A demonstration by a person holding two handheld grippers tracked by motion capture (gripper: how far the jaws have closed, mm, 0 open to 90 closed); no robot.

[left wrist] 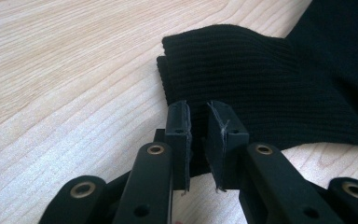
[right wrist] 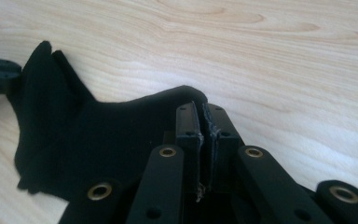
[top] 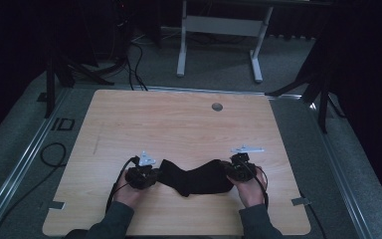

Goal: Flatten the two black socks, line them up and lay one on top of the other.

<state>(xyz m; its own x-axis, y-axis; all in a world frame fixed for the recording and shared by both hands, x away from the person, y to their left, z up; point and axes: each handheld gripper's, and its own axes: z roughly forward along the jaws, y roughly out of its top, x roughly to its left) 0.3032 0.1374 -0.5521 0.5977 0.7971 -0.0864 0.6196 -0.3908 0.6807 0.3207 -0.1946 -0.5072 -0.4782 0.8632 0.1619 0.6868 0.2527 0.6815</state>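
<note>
Black knitted fabric, a sock [top: 195,179], is stretched across the wooden worktop [top: 179,124] near its front edge, roughly midway between the left and right edges. Its ribbed cuff end is clamped by the fingers of the left gripper [left wrist: 198,128], which are closed on the fabric edge. The opposite end is pinched by the right gripper [right wrist: 202,123], whose fingers are pressed tight on the cloth.

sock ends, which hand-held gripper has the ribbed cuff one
The left hand-held gripper pinches the ribbed cuff of the black sock; the right hand-held gripper clamps the smooth end.
</note>
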